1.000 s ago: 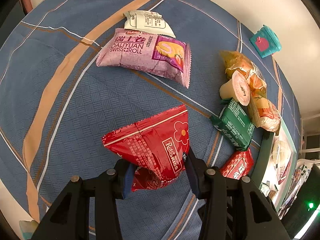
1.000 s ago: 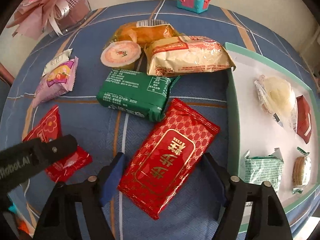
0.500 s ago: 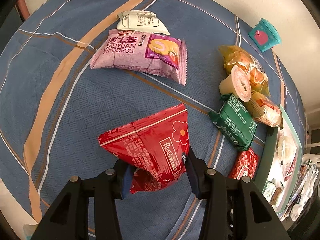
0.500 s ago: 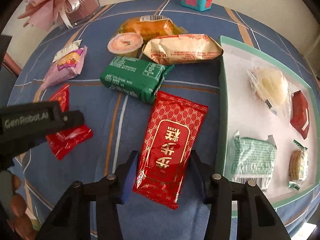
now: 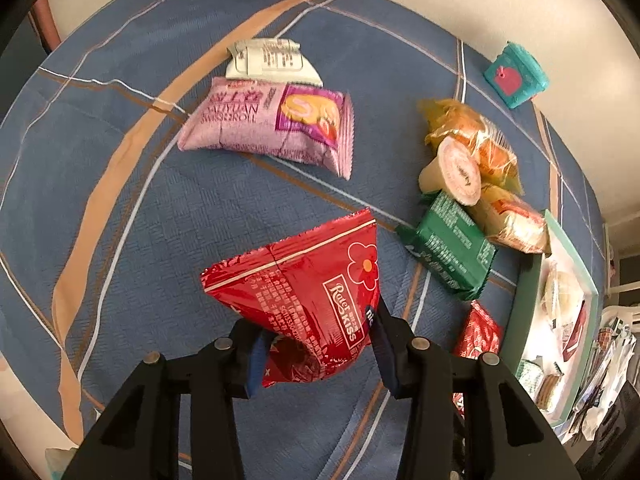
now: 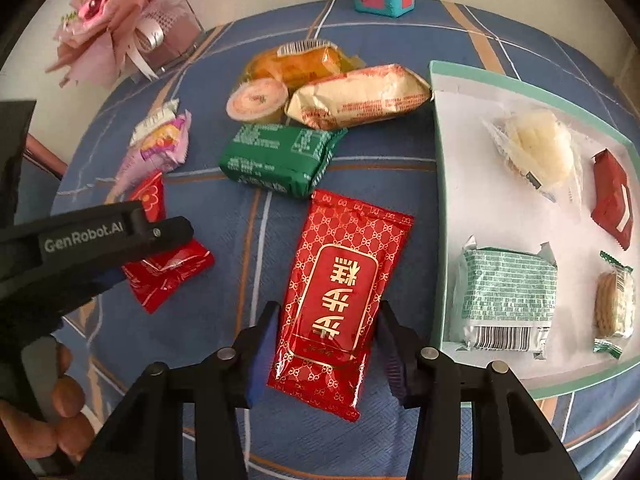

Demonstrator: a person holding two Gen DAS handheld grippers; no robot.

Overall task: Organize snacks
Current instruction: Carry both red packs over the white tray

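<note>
Right gripper (image 6: 326,344) is closing its jaws, pads now pinching the red gold-patterned packet (image 6: 342,300), which a second ago lay loose between spread jaws. It sits just beside the mint-rimmed tray (image 6: 436,184). Left gripper (image 5: 316,350) stays clamped on the crumpled red Rater Kiss bag (image 5: 308,304), lifted off the blue tablecloth (image 5: 140,220). Both snacks look ready for the tray.
</note>
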